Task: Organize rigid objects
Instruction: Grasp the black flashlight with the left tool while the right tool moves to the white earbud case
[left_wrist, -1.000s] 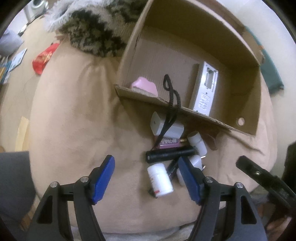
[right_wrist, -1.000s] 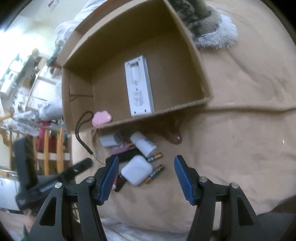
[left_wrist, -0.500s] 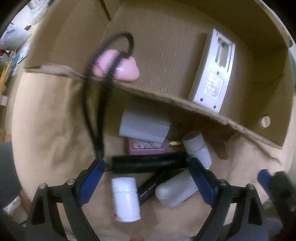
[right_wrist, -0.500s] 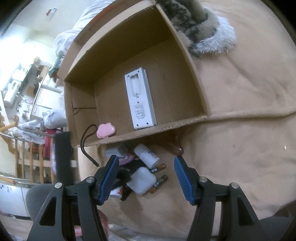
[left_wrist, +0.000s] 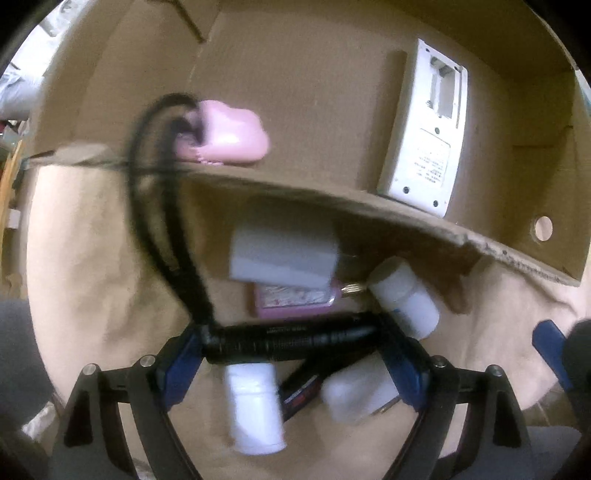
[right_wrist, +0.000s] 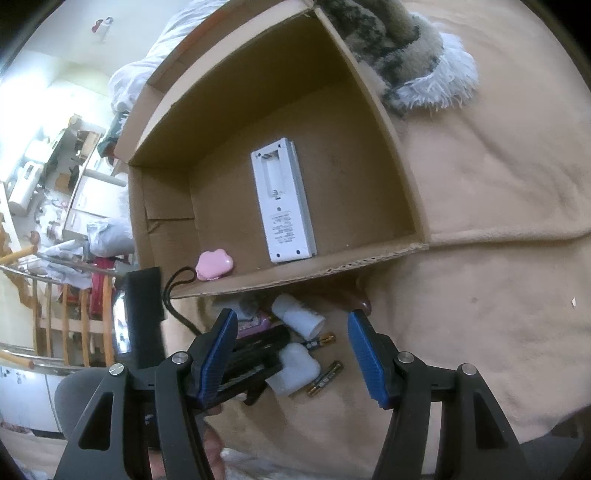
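Observation:
A black flashlight (left_wrist: 291, 338) with a black wrist cord (left_wrist: 162, 206) lies among small objects on the tan blanket in front of a cardboard box (left_wrist: 332, 199). My left gripper (left_wrist: 291, 354) has its fingers at both ends of the flashlight, touching or nearly touching. Around it lie white pill bottles (left_wrist: 255, 402), a white case (left_wrist: 358, 395), a grey adapter (left_wrist: 284, 258) and a pink item (left_wrist: 295, 299). The box holds a white remote (right_wrist: 282, 201) and a pink case (right_wrist: 214, 264). My right gripper (right_wrist: 291, 354) is open and empty above the white case (right_wrist: 295, 367) and batteries (right_wrist: 325, 378).
A leopard-print fluffy cloth (right_wrist: 406, 55) lies behind the box. The blanket (right_wrist: 498, 295) stretches to the right. A cluttered room with wooden chairs (right_wrist: 66, 310) lies to the left.
My left gripper has moved forward and down to the pile, and its fingers have come around the black flashlight. The right gripper has drifted slightly and stays open.

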